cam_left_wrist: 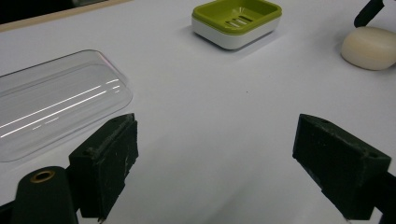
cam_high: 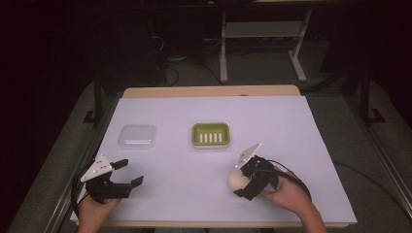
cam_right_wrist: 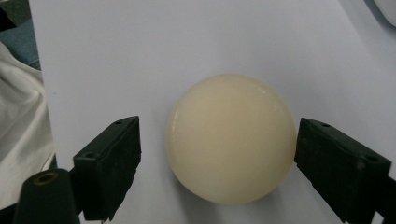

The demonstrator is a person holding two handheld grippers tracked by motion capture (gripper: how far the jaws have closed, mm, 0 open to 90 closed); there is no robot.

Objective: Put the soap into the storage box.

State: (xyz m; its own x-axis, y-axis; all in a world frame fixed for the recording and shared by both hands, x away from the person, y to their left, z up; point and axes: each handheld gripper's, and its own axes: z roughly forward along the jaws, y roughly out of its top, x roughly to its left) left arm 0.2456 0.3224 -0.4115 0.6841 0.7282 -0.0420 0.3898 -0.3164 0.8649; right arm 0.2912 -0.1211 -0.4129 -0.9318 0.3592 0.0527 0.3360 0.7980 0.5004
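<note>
I see the right gripper [cam_high: 244, 180] low over the near right part of the white surface [cam_high: 291, 145], its jaws spread on either side of the cream soap bar [cam_high: 236, 180]. In the right gripper view the soap bar [cam_right_wrist: 232, 138] lies flat on the surface between the two black jaws. The jaw on that view's right sits just at the bar's edge; I cannot tell whether it touches. The jaw on that view's left stands apart from the bar with a strip of white showing between them. Nothing is pinched.

The left gripper [cam_high: 127, 175] rests at the near left of the surface, jaws spread wide with nothing between them. In its own view I see bare white surface between the jaws.

The green soap dish [cam_high: 210, 134] with a white base sits upright near the middle of the surface, well apart from the soap bar, with no soap in it. The clear plastic lid [cam_high: 137, 136] lies flat to the left of the dish, apart from it, just beyond the left gripper.
</note>
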